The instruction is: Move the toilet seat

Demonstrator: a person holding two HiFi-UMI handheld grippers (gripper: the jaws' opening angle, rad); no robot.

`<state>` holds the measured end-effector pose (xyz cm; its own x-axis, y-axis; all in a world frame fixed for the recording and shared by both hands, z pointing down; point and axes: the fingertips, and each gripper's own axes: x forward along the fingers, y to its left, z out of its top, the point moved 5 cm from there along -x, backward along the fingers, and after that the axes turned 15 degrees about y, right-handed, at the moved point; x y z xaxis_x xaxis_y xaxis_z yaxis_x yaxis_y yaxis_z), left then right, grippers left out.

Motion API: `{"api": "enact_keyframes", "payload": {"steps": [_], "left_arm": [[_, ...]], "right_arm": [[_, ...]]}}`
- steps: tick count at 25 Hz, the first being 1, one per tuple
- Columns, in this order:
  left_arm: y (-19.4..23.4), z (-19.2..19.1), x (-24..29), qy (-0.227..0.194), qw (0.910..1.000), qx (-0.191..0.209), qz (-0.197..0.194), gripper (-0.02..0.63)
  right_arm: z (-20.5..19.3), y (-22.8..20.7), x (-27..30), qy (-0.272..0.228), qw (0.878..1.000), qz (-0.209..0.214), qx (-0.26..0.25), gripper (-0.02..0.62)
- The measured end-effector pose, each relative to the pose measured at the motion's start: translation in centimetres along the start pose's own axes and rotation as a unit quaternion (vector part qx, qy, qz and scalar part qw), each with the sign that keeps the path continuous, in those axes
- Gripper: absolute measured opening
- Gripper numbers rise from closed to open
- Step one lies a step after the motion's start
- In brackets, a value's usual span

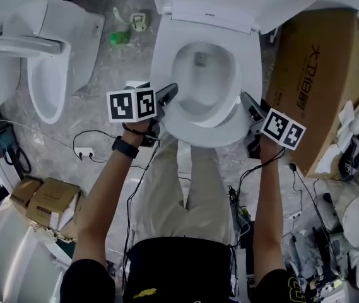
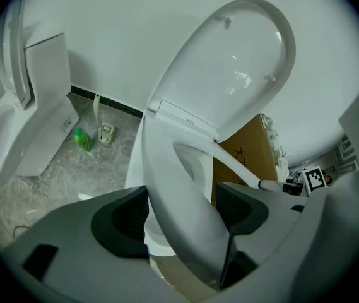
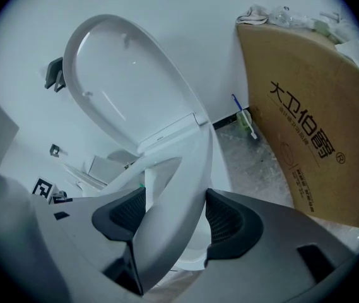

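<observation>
The white toilet seat is tilted up off the bowl, and the lid stands upright behind it. My left gripper holds the seat's left edge and my right gripper its right edge. In the left gripper view the seat runs slantwise between the jaws of the left gripper, touching both pads. The right gripper view shows the seat filling the gap of the right gripper, pressed by both pads. The lid rises behind.
A second toilet stands to the left. A large cardboard box leans close on the right. A green bottle lies by the wall. Cables and small boxes lie on the floor near the person's legs.
</observation>
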<state>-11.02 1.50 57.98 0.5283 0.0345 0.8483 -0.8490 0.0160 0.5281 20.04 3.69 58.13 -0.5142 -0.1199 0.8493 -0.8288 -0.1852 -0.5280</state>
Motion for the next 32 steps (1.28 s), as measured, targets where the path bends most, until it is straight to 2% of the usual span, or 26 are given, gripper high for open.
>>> {"api": "enact_keyframes", "payload": {"steps": [11, 23, 32], "left_arm": [[-1.1, 1.9, -2.0, -0.022, 0.9990, -0.021, -0.032, 0.353], [-1.8, 3.6, -3.4, -0.046, 0.9954, -0.050, -0.066, 0.362], [-2.2, 4.6, -4.2, -0.057, 0.9924, -0.075, -0.079, 0.362]], "right_arm": [[2.0, 1.5, -1.8, -0.010, 1.000, 0.015, 0.022, 0.321], [3.5, 2.4, -3.2, -0.056, 0.995, 0.052, 0.066, 0.324], [4.5, 2.8, -3.9, -0.072, 0.991, 0.074, 0.087, 0.334]]}}
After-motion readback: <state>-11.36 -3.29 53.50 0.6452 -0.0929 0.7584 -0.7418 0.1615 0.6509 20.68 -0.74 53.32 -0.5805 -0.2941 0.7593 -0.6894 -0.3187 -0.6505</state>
